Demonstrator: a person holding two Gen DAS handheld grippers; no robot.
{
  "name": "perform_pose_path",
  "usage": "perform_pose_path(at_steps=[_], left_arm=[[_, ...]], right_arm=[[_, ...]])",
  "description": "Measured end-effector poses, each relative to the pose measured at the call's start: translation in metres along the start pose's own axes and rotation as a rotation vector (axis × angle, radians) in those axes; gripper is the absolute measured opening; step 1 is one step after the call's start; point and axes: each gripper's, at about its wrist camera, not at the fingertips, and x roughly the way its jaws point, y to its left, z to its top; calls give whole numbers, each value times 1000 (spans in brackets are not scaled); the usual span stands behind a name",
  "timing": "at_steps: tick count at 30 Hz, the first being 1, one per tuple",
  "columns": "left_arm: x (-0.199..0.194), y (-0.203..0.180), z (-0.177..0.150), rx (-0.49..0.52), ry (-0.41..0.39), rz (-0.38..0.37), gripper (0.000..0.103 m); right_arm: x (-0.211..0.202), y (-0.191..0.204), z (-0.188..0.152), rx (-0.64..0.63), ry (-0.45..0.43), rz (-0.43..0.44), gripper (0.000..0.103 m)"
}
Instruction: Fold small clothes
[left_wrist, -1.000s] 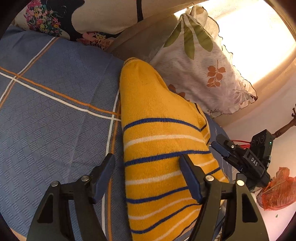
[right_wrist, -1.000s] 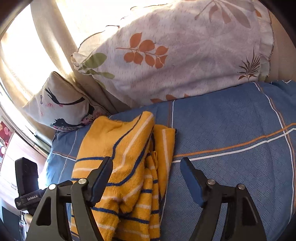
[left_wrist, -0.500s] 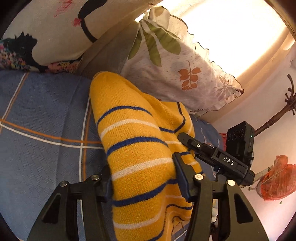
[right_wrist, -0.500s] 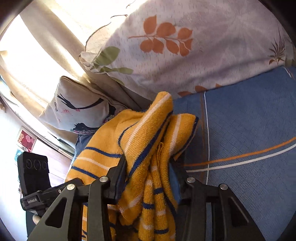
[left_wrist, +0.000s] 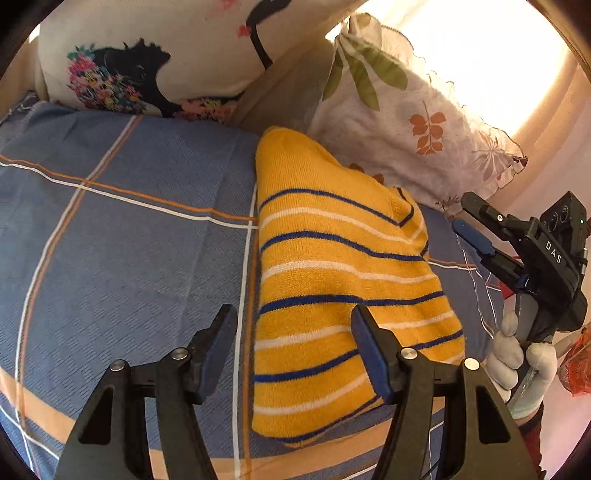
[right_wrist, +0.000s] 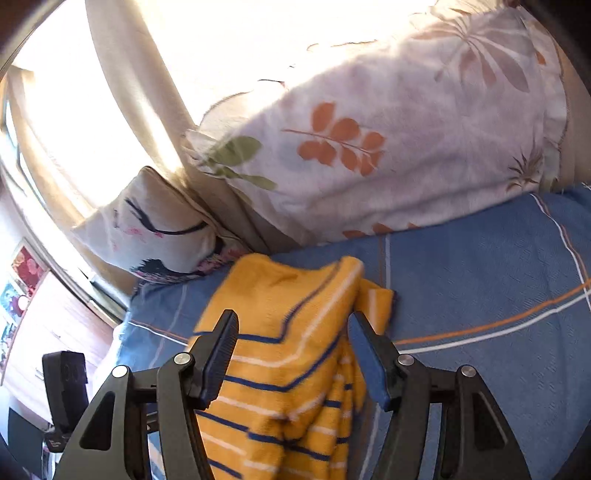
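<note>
A small yellow knit garment with blue and white stripes (left_wrist: 332, 280) lies folded on the blue bedspread (left_wrist: 129, 240). My left gripper (left_wrist: 295, 343) is open and empty, just above the garment's near left edge. My right gripper (right_wrist: 291, 350) is open, its jaws on either side of the garment (right_wrist: 288, 369) without pinching it. In the left wrist view the right gripper (left_wrist: 476, 229) shows at the garment's right side, held by a gloved hand (left_wrist: 517, 354).
A leaf-print pillow (left_wrist: 417, 122) and a bird-and-flower cushion (left_wrist: 155, 55) lean against the back behind the garment. A bright curtain (right_wrist: 129, 92) is beyond. An orange bag (left_wrist: 580, 369) sits at the far right.
Both grippers were shut on the garment half a second ago; both have opened and let it go. The garment has dropped flat on the bedspread.
</note>
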Motion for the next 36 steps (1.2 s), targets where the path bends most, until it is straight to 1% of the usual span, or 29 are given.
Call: perform_pose_path(at_steps=[1,3,5,7,8,9,10,11,12,13,14,16,17,18,19,20,21,22,23,24,25,26,28,31,32,33,34,35,36], left_arm=[[-9,1,-3,-1,-27,5,63],[-23,-2,-8,10,-76,23,63],[-37,-10,-16,44,-131,62,64],[-48,-16,-21,78,-185,112,65],[-57,-17,-28,89,-215,135,69],[-65,-17,-32,96,-245,160,72],[-72,-16,-35,100,-274,185,77],[-78,-15,-37,102,-303,209,81],[-82,-15,-39,103,-329,234,82],[-86,-16,-40,105,-351,258,85],[-89,-16,-42,107,-373,278,88],[-96,-17,-45,109,-409,305,92],[-99,-18,-46,113,-422,316,93],[-102,-20,-47,120,-432,331,93],[-108,-20,-50,128,-446,348,93],[-112,-22,-52,138,-461,367,93],[-115,-23,-52,144,-475,387,94],[-119,-23,-54,147,-486,404,97],[-123,-23,-56,147,-497,416,98],[-126,-22,-58,145,-510,424,99],[-129,-22,-59,137,-521,433,99],[-130,-21,-61,125,-531,443,100],[-131,-22,-64,105,-545,469,101],[-129,-27,-69,119,-549,513,102],[-129,-30,-71,129,-552,523,102],[-129,-32,-73,139,-556,524,102],[-128,-34,-75,149,-557,516,102],[-128,-36,-76,156,-554,505,103],[-127,-36,-77,159,-548,496,103]], right_arm=[[3,7,0,2,8,46,68],[22,13,0,31,57,130,68],[46,8,-4,82,113,151,68],[71,-8,-12,146,189,107,60],[75,-16,-15,164,186,85,44],[71,-20,-16,163,168,65,37],[65,-19,-17,153,166,46,37],[55,-12,-18,134,154,24,40],[42,-3,-20,101,132,10,43],[29,9,-24,53,113,14,43],[16,22,-29,9,102,39,43],[-1,37,-42,-31,97,103,47],[-5,40,-51,-37,107,133,52],[-7,38,-58,-37,121,141,56],[-4,35,-67,-35,139,122,56],[0,29,-76,-35,158,81,56],[5,19,-85,-29,183,14,54],[11,7,-93,-11,208,-57,48],[9,-2,-98,20,201,-55,39],[-2,-13,-100,55,178,-36,41],[-14,-13,-101,68,156,-47,45],[-27,-10,-102,54,123,-88,50],[-52,4,-104,-8,30,-150,52],[-83,31,-113,-109,-95,-224,63],[-91,42,-117,-154,-143,-274,72],[-98,53,-121,-199,-195,-331,86],[-103,61,-126,-235,-249,-390,93],[-108,67,-131,-260,-306,-439,103],[-114,70,-135,-276,-371,-468,103]])
